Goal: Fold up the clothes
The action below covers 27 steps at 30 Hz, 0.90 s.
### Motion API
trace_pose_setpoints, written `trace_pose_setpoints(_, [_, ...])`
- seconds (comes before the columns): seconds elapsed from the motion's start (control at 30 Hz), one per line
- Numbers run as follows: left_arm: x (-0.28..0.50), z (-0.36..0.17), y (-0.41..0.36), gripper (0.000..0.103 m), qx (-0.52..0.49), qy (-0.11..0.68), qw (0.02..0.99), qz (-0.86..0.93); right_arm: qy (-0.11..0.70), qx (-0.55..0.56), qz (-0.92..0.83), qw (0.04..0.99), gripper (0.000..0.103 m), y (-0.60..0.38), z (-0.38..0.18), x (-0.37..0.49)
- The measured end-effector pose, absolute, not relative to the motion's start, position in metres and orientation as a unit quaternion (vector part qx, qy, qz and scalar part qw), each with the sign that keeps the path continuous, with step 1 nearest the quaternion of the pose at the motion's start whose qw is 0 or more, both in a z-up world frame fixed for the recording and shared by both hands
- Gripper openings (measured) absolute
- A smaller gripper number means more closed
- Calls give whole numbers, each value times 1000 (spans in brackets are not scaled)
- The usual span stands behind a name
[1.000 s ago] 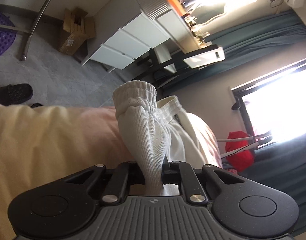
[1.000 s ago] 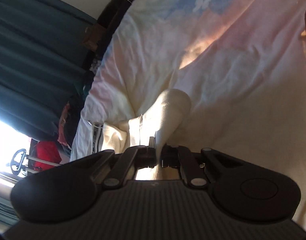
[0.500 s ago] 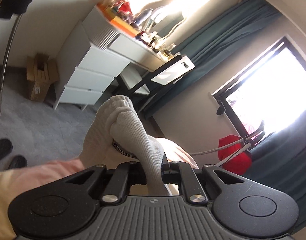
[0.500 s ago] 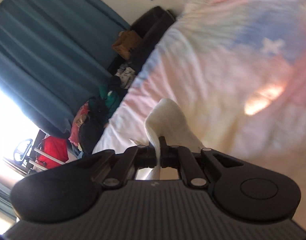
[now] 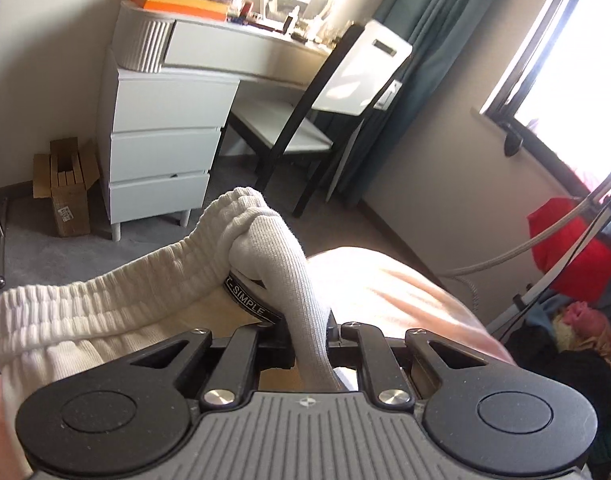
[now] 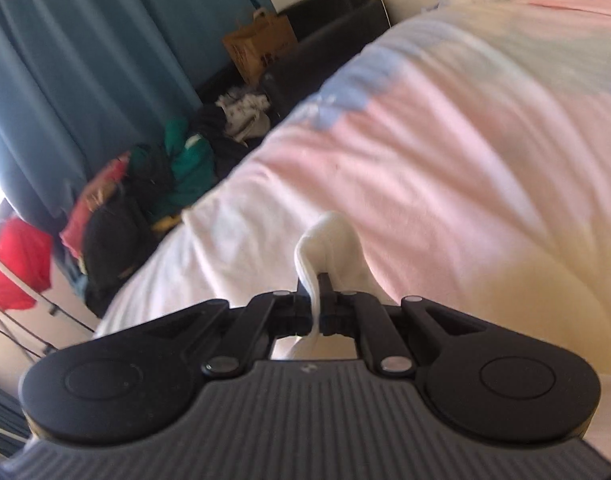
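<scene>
A white ribbed garment with an elastic waistband (image 5: 105, 300) and a black label stretches from the left edge of the left wrist view into my left gripper (image 5: 311, 332), which is shut on a bunched ribbed fold of it. In the right wrist view my right gripper (image 6: 315, 304) is shut on a thin white fold of the garment (image 6: 325, 240), held just above the pink and pastel bedspread (image 6: 465, 140). The rest of the garment is hidden below both grippers.
A white dresser with drawers (image 5: 161, 128), a chair (image 5: 317, 120), a cardboard box (image 5: 65, 184) and a window (image 5: 577, 60) stand beyond the bed. A pile of clothes (image 6: 157, 176), a red bag (image 6: 17, 264), a paper bag (image 6: 261, 46) and teal curtains (image 6: 85, 60) lie beside the bed.
Both grippers swung sideways and rolled while keeping their hold on the white garment. The waistband now stretches out to the left, and both views show more of the room.
</scene>
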<state>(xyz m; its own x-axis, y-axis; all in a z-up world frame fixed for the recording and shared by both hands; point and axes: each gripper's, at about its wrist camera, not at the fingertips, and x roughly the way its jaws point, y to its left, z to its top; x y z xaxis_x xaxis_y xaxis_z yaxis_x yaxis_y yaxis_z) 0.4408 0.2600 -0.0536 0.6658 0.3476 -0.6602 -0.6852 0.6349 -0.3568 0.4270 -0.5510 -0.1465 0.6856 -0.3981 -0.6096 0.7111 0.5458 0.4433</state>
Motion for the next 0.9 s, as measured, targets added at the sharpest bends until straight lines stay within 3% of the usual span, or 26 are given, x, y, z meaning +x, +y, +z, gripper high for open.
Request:
trace_pose_setpoints(0.2, [448, -80, 262, 20, -289, 312, 854, 300, 241, 363, -297, 850, 10, -558, -173, 430])
trace_pose_setpoints(0.3, [426, -70, 259, 41, -276, 309, 855, 312, 246, 397, -253, 847, 17, -565, -171, 420])
trace_pose_setpoints(0.37, [410, -59, 260, 47, -280, 308, 858, 300, 234, 403, -227, 855, 33, -564, -162, 406])
trace_pose_setpoints(0.43, [389, -46, 264, 51, -288, 303, 861, 288, 203, 396, -212, 870, 69, -557, -147, 382])
trace_pose_setpoints(0.47, [377, -40, 266, 57, -291, 298, 863, 285, 188, 404, -207, 871, 74, -553, -140, 365])
trace_pose_setpoints(0.73, [263, -18, 279, 82, -369, 298, 834, 280, 141, 561, -151, 802, 76, -525, -133, 238])
trace_pose_setpoints(0.9, [212, -27, 286, 84, -418, 302, 814, 267, 164, 660, -113, 724, 75, -499, -173, 192])
